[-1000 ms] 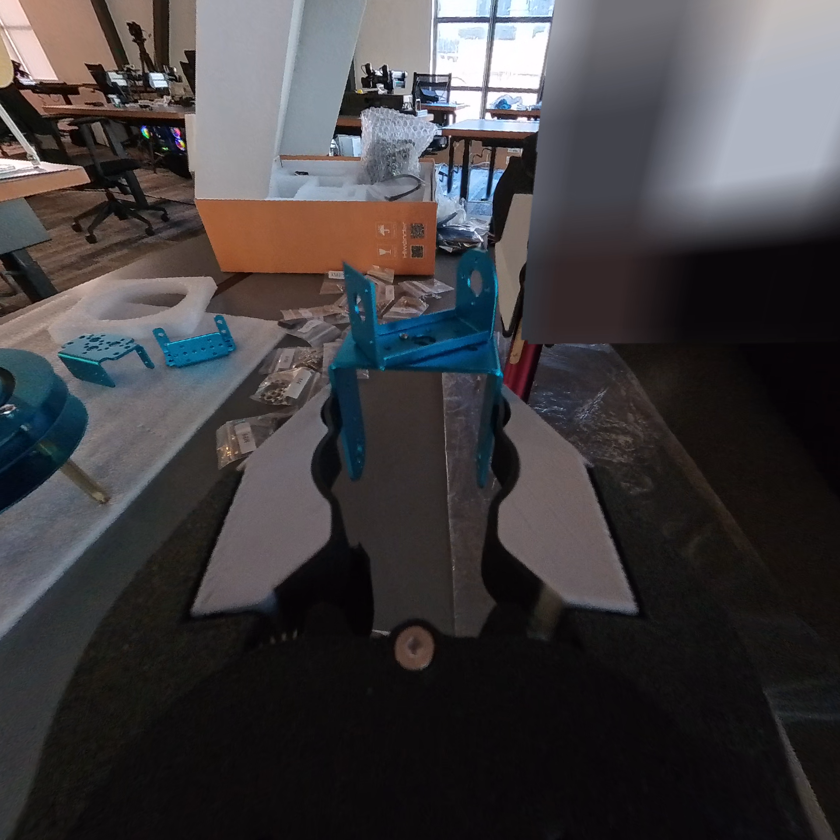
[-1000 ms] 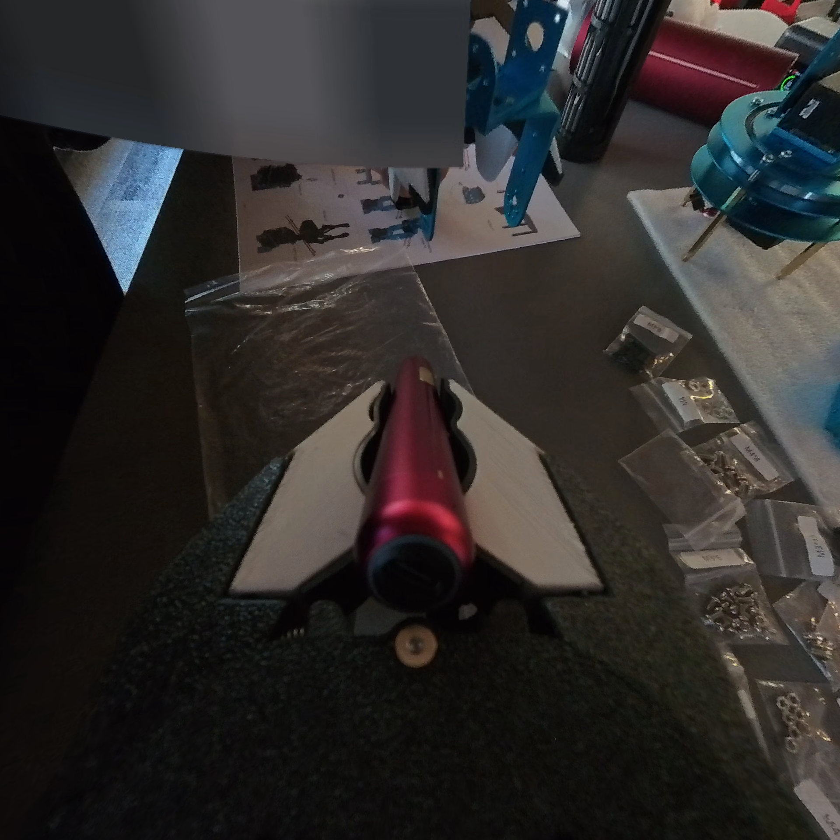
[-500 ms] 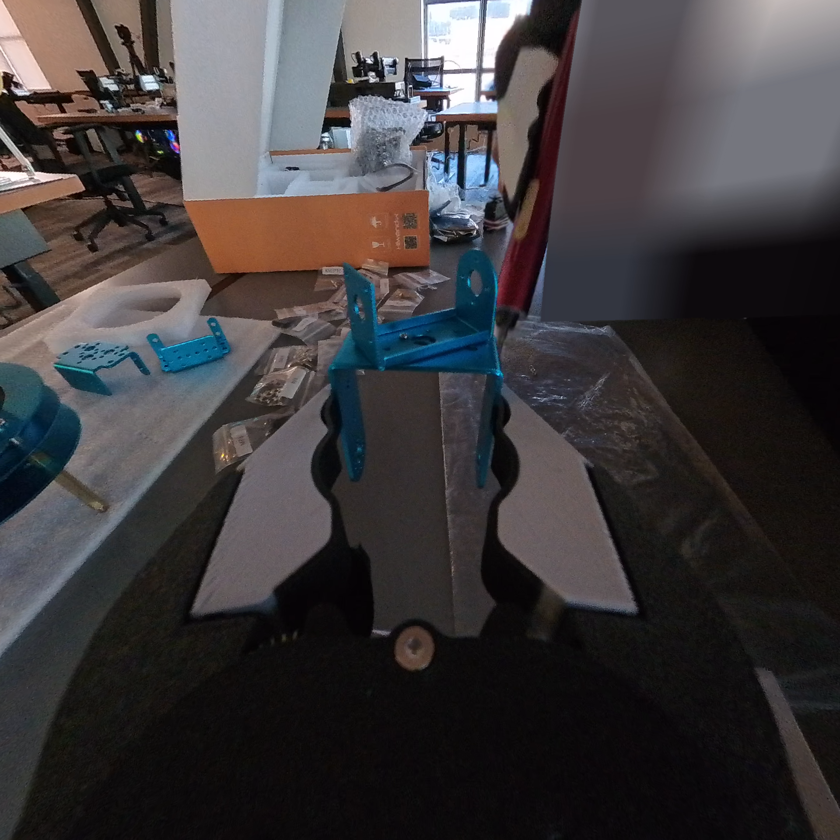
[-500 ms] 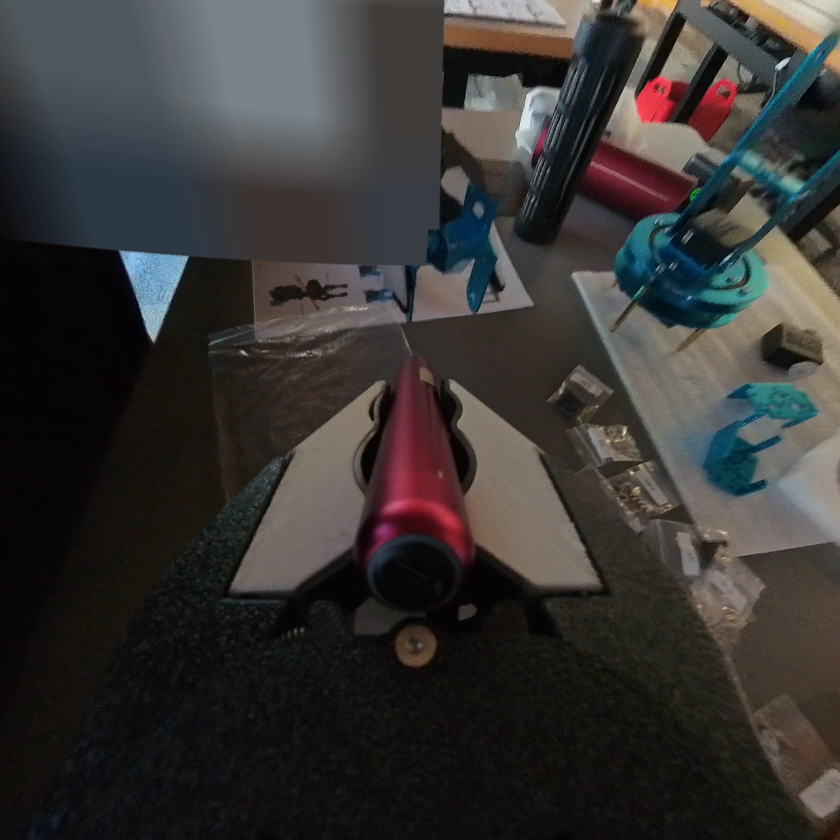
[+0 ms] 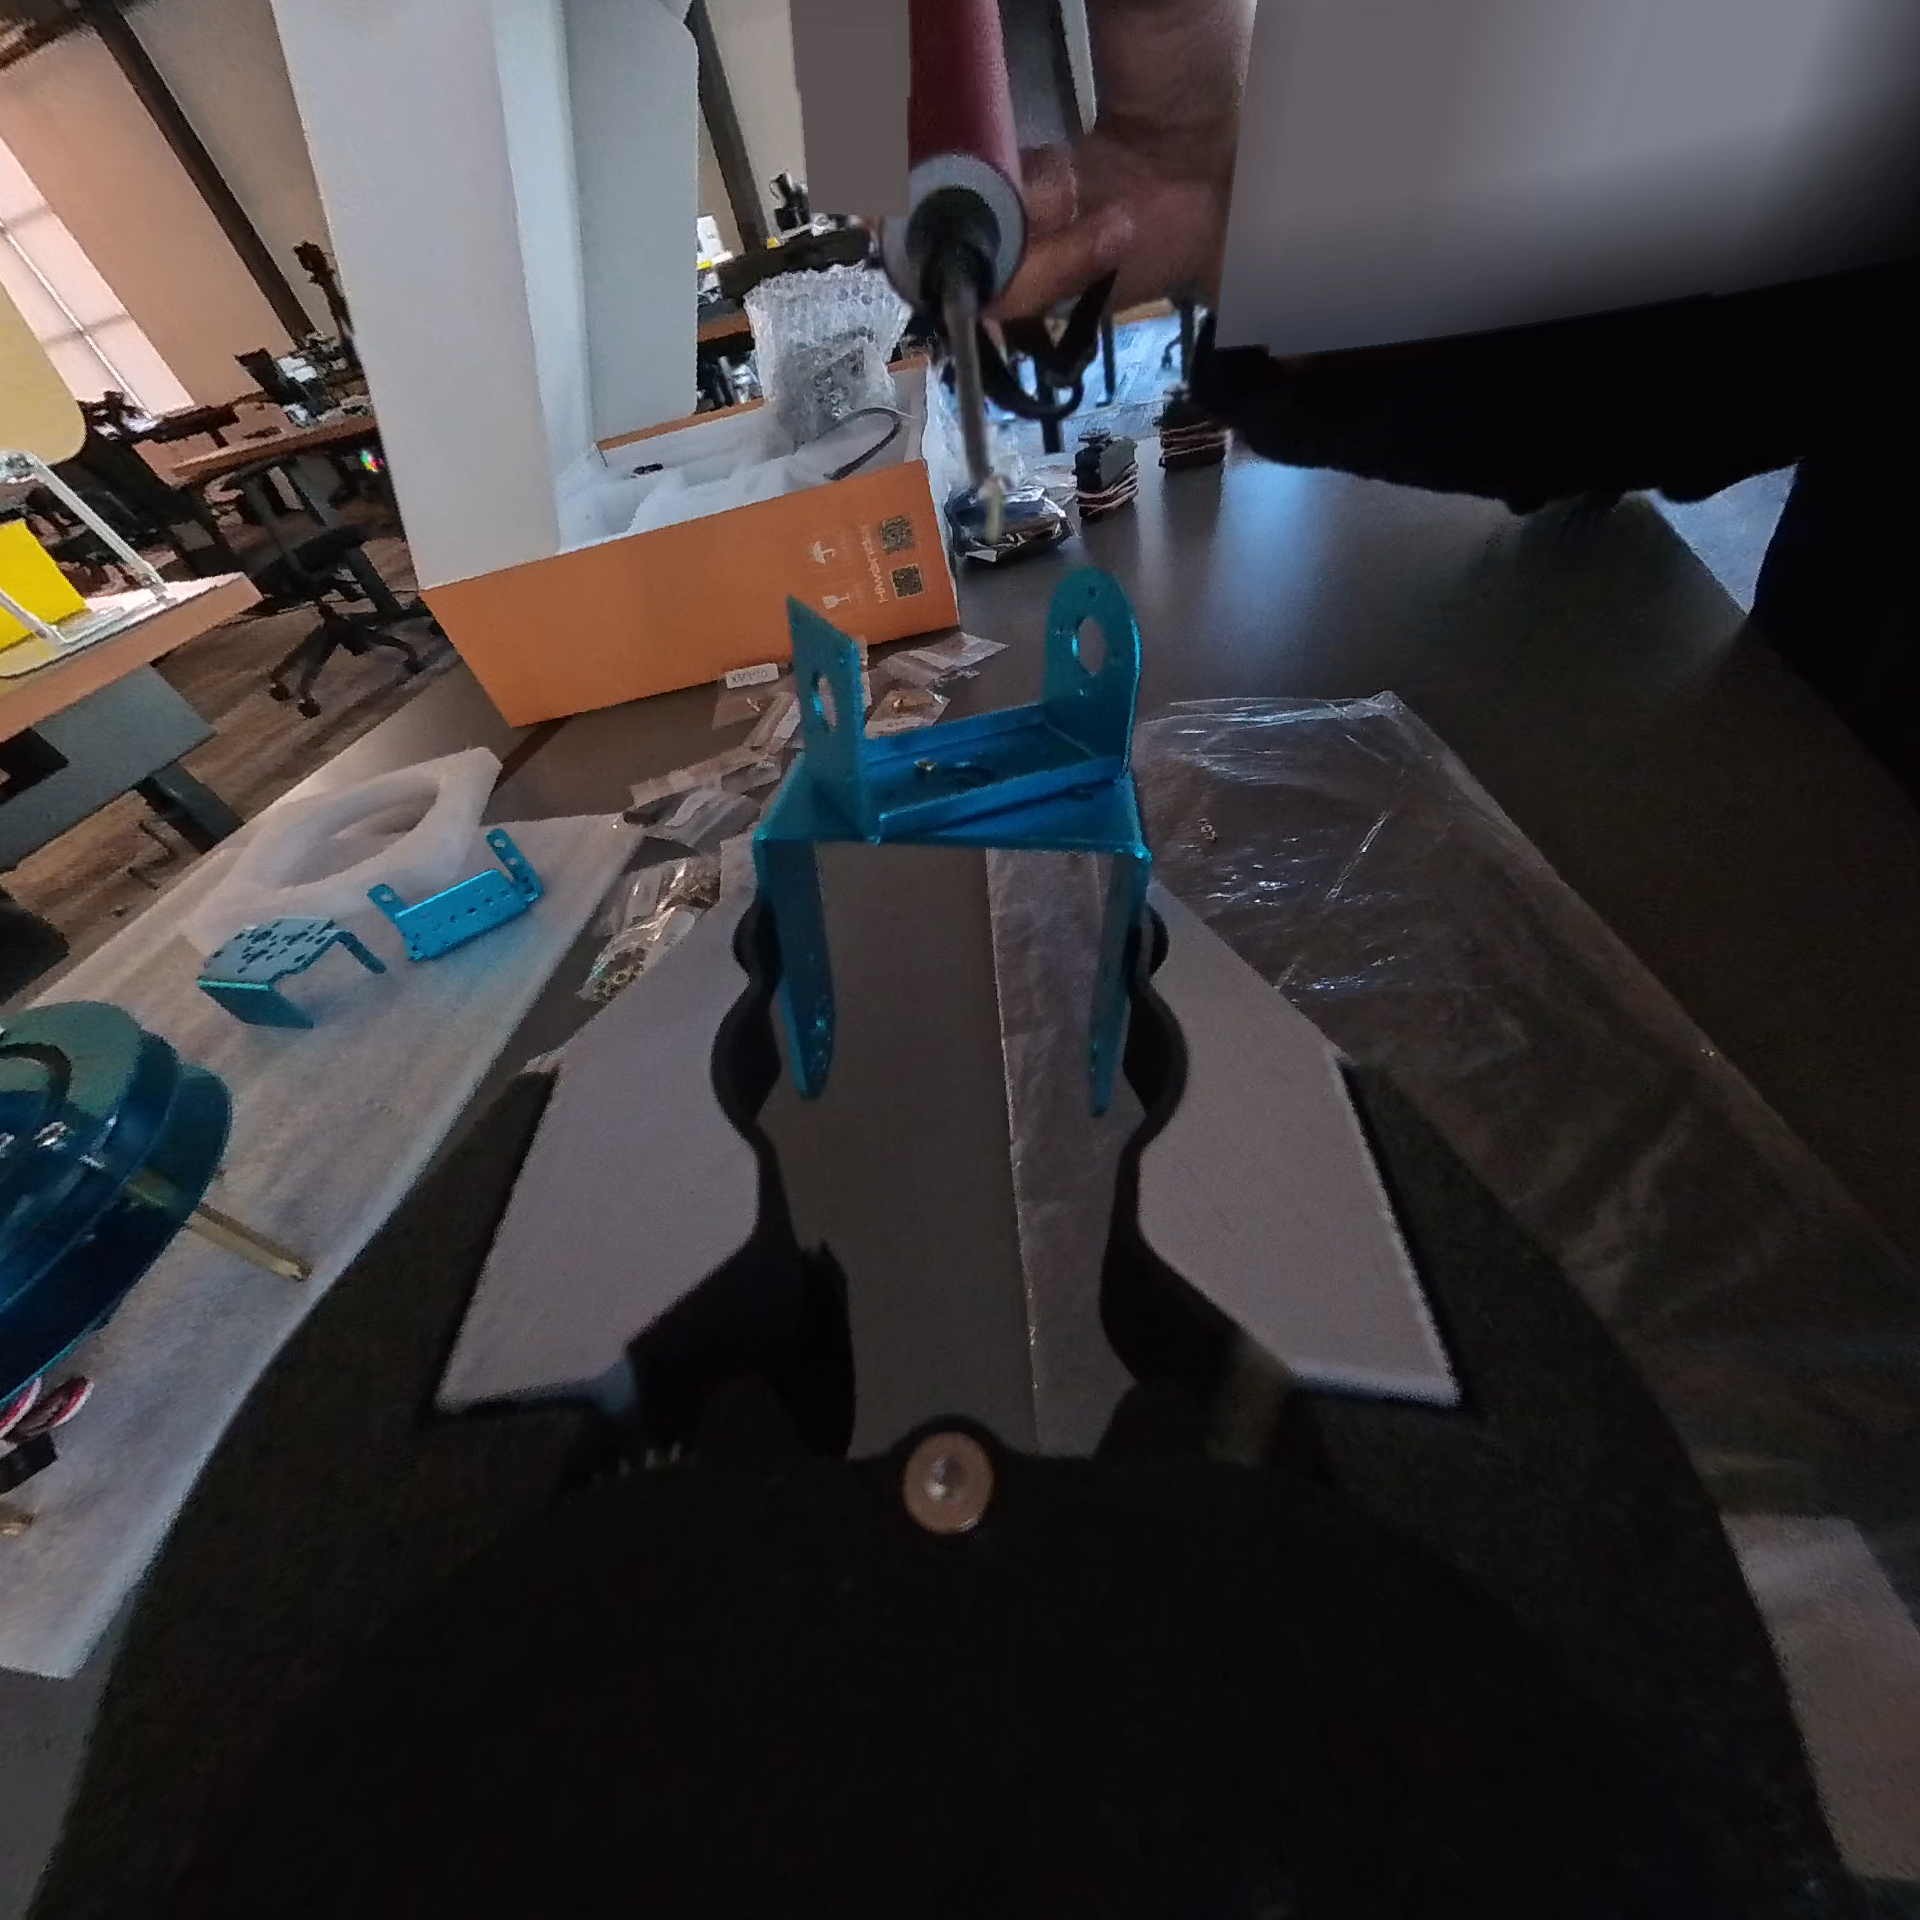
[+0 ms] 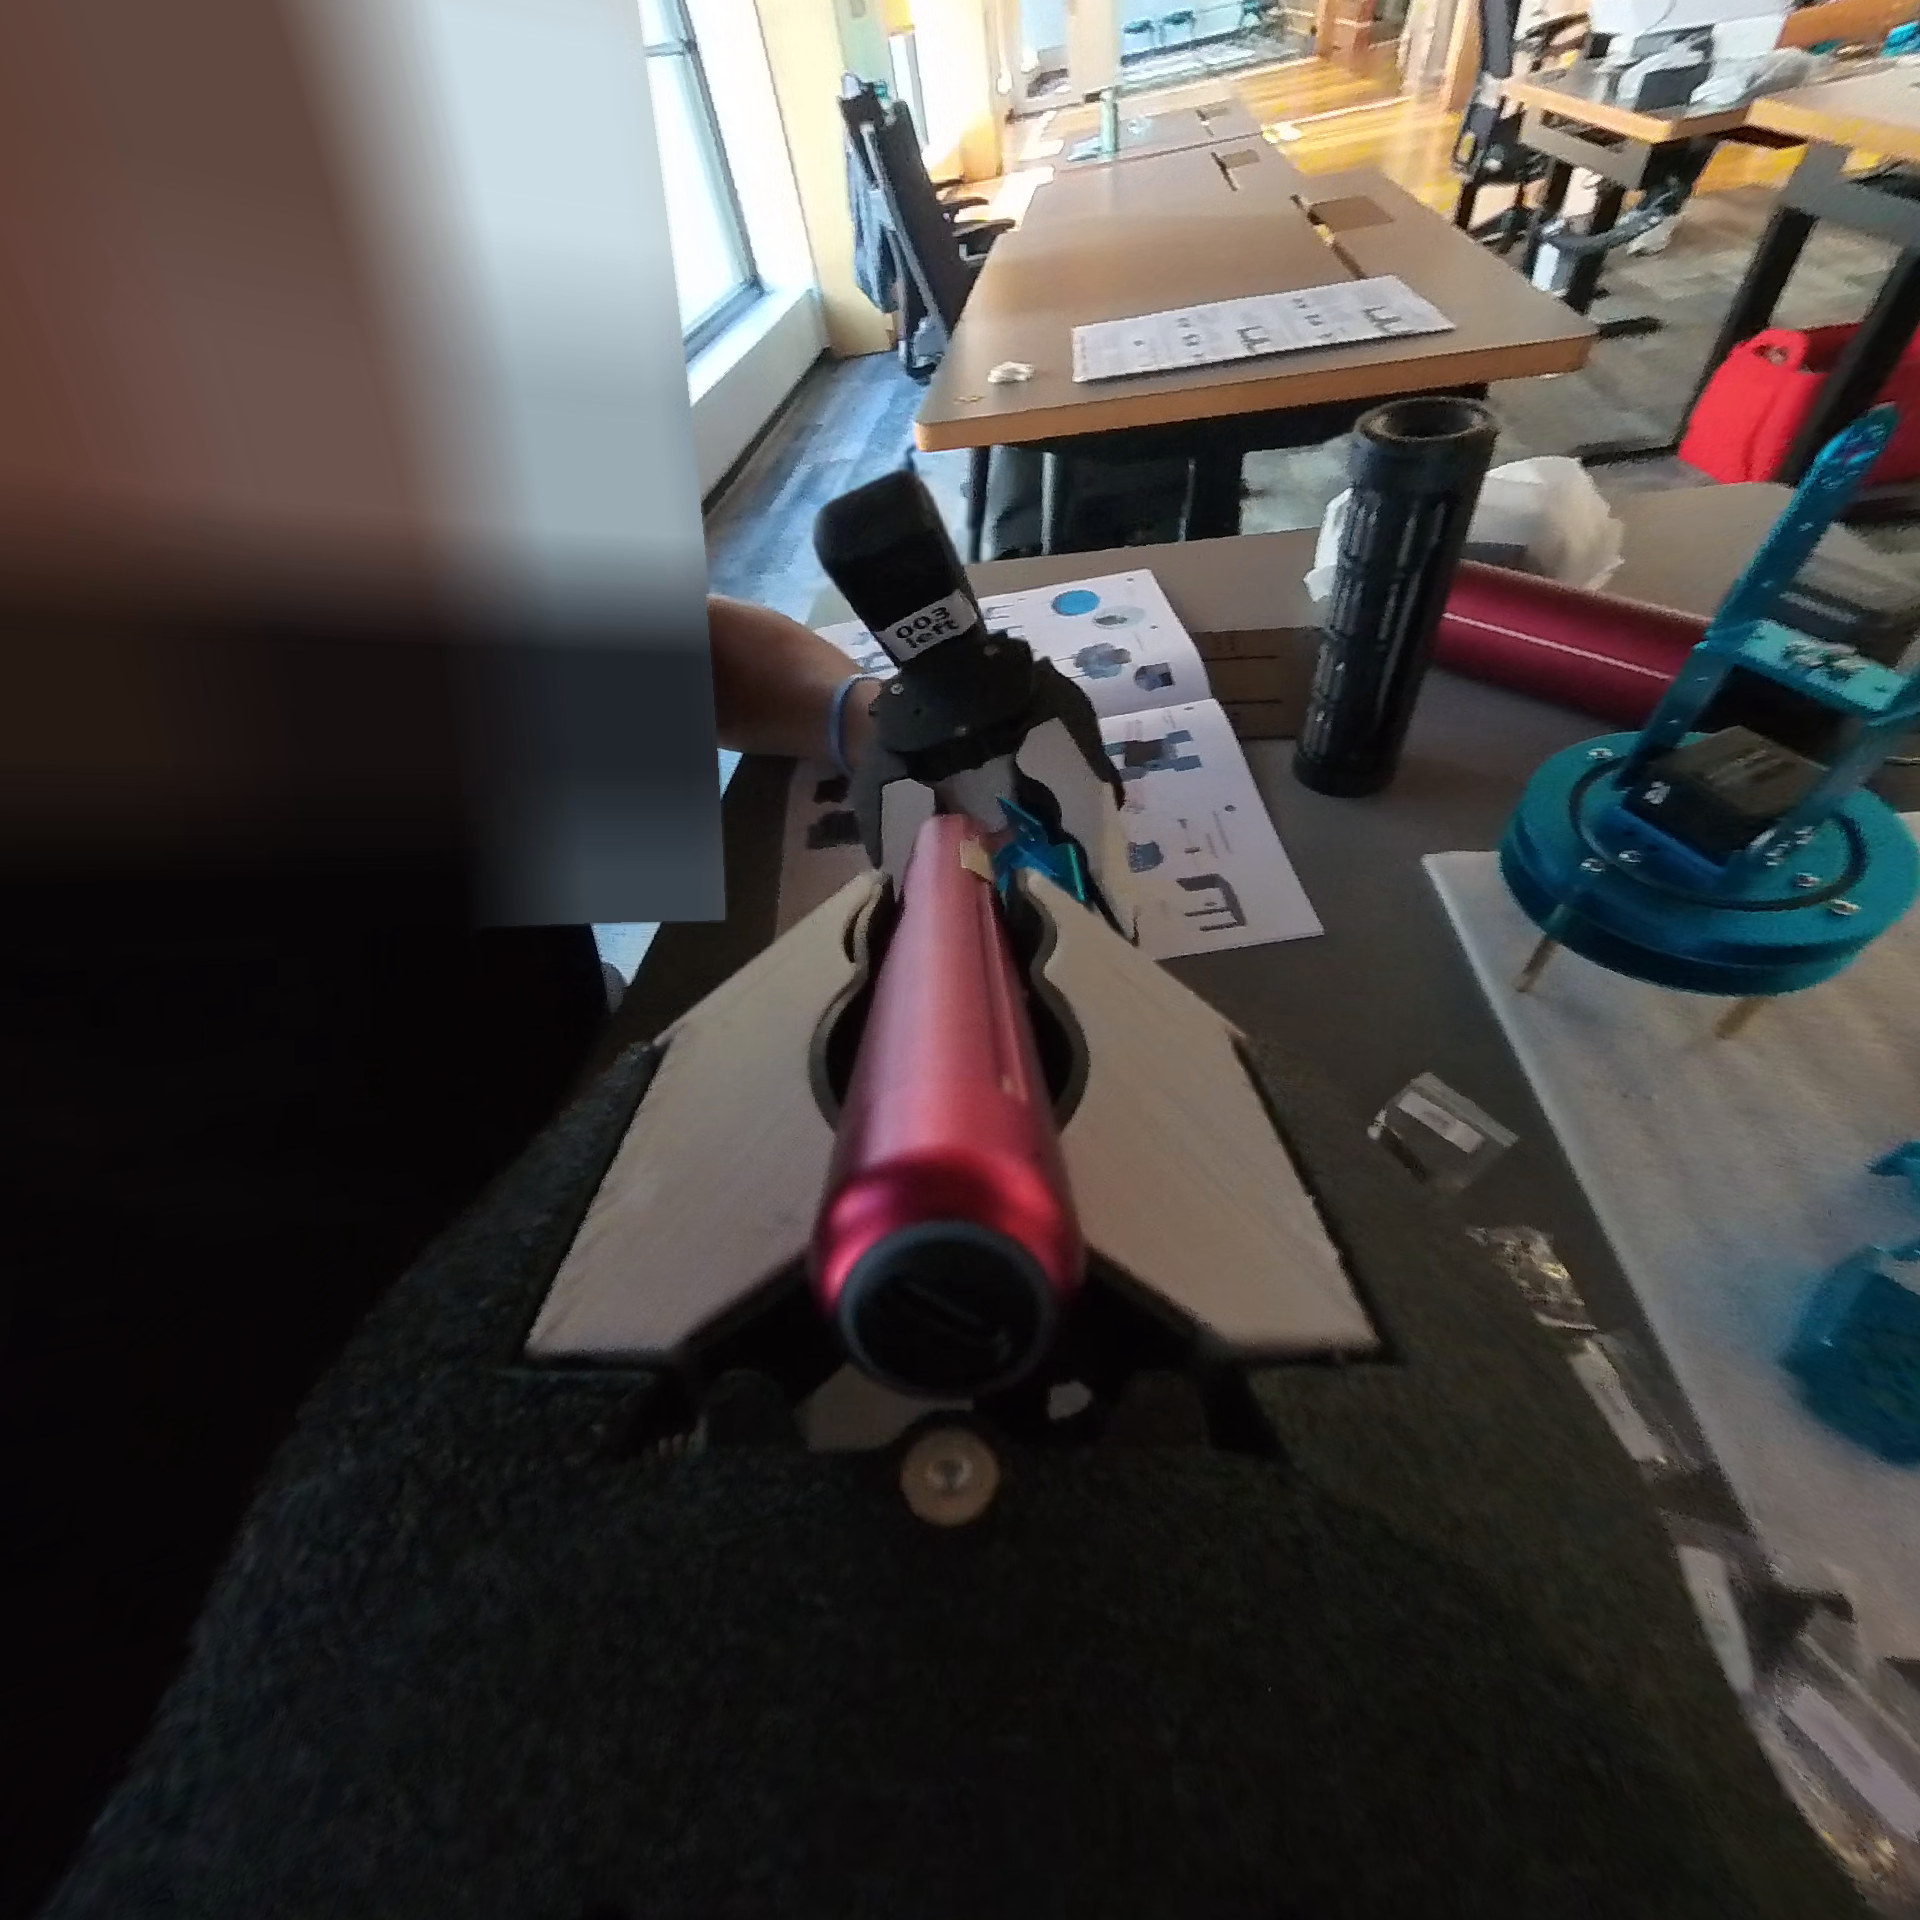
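My left gripper (image 5: 951,935) is shut on a blue metal bracket assembly (image 5: 956,810), two U-brackets joined back to back, held above the dark table (image 5: 1455,623). My right gripper (image 6: 956,904) is shut on a red-handled screwdriver (image 6: 956,1039). The screwdriver also shows in the left wrist view (image 5: 961,104), coming down from above with its thin bit (image 5: 977,416) ending a little beyond and above the bracket. In the right wrist view the left gripper (image 6: 935,717) and the bracket (image 6: 1034,857) sit just past the screwdriver's far end.
An open orange box (image 5: 675,603) stands at the back. A white foam sheet (image 5: 312,1091) carries two loose blue brackets (image 5: 457,914) and a blue round base (image 6: 1714,883). Small screw bags (image 5: 665,894), a clear plastic bag (image 5: 1403,883), a booklet (image 6: 1195,810) and a black cylinder (image 6: 1382,603) lie around. My hands' fingertips stand some 15 centimeters from each other.
My right gripper has lifted and swung the screwdriver from low over the plastic bag to above the bracket, pointing at it. The left gripper has kept hold of the bracket and tilted slightly.
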Demonstrator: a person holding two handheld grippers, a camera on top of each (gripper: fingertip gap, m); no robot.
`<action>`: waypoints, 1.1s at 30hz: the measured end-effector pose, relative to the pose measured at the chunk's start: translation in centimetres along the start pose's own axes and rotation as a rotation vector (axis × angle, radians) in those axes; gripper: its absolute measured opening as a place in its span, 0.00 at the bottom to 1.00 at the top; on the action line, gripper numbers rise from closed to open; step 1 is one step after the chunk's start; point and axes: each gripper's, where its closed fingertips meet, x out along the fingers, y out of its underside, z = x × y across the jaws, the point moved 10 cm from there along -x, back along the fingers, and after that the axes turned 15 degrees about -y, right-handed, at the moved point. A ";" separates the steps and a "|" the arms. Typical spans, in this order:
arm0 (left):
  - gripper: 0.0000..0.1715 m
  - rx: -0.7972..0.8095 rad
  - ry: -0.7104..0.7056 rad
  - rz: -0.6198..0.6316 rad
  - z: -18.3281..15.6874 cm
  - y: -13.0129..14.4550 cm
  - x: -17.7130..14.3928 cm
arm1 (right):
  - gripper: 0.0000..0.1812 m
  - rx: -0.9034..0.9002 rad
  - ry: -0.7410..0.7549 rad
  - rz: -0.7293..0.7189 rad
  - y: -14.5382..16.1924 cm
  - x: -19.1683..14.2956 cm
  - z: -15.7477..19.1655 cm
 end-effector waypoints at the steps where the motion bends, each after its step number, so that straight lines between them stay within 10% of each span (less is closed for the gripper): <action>1: 0.38 0.000 0.003 0.000 0.0 0.0 0.0 | 0.12 0.006 -0.011 -0.001 0.2 0.2 -0.2; 33: 0.39 -0.024 -0.101 -0.055 0.6 -0.2 -0.2 | 0.12 -0.116 0.079 -0.062 0.8 1.6 -1.0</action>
